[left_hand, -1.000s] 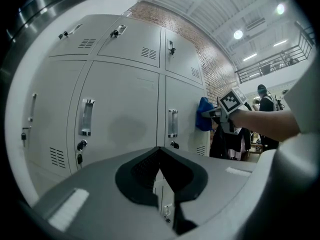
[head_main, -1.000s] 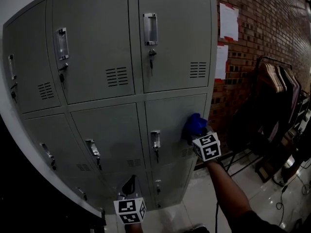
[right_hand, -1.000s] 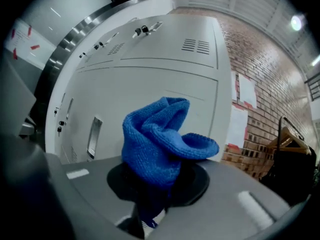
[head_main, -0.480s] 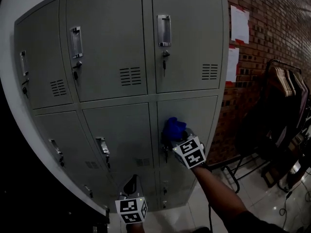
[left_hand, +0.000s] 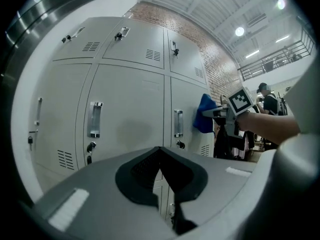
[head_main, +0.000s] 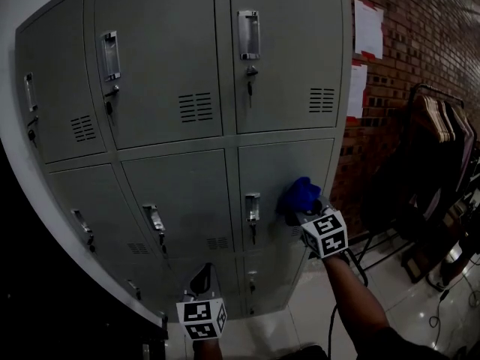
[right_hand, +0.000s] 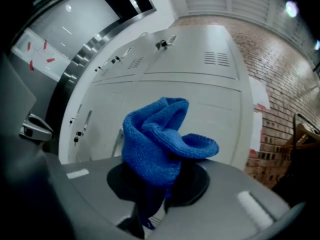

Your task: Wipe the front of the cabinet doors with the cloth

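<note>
Cloth against middle-row right cabinet door, clamped in right tool.
Risk of snagging on handle just beside if swept left (key below it too); left tool closed, empty, held low.

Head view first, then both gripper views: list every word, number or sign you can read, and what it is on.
None can be read.
Paper sheets on the brick wall: print too small and dark.
Cabinet doors: no labels or numbers visible.
Marker cube: square pattern, no words.
</note>
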Tool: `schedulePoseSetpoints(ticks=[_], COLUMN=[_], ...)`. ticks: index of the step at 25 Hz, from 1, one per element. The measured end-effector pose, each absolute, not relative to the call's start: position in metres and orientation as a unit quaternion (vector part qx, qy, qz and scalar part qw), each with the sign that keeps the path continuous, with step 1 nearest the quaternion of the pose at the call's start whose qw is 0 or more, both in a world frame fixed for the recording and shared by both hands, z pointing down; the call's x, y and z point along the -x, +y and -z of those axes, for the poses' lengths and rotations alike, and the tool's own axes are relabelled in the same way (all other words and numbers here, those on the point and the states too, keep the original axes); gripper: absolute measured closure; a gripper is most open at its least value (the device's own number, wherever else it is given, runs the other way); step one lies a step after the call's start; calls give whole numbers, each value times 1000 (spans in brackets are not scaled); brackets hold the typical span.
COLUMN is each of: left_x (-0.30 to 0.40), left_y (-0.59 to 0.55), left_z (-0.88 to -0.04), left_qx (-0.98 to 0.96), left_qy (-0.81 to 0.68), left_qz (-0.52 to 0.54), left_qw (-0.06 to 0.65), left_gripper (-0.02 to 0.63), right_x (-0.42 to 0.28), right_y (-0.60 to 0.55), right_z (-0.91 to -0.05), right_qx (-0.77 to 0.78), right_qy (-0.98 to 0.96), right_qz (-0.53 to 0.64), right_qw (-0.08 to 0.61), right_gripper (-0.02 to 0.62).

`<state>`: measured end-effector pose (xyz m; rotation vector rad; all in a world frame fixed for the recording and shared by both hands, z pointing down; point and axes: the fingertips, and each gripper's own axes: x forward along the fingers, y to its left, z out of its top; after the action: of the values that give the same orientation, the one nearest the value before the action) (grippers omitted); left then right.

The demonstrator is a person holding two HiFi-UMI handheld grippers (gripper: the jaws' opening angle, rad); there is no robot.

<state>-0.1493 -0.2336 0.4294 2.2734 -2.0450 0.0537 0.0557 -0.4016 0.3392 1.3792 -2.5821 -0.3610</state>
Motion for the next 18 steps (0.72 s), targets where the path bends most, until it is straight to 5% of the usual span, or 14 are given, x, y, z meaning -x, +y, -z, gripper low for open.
schedulePoseSetpoints(ticks=[7,18], left_x=[138,138], left_y=[-241,-245], left_z=[-431,-434], left_qx=[-751,-754], left_qy=[-658,-656], left_qz=[-20,-22], left_qw=[42,37], left_gripper=[592,592], right_x=[-148,-117], right_y=[-439,-440], right_z=[-385,-395], right_qx=[-543,-536], right_qy=[-818,-822], right_qz=[93,83], right_qw=[169,172], right_gripper=[520,519])
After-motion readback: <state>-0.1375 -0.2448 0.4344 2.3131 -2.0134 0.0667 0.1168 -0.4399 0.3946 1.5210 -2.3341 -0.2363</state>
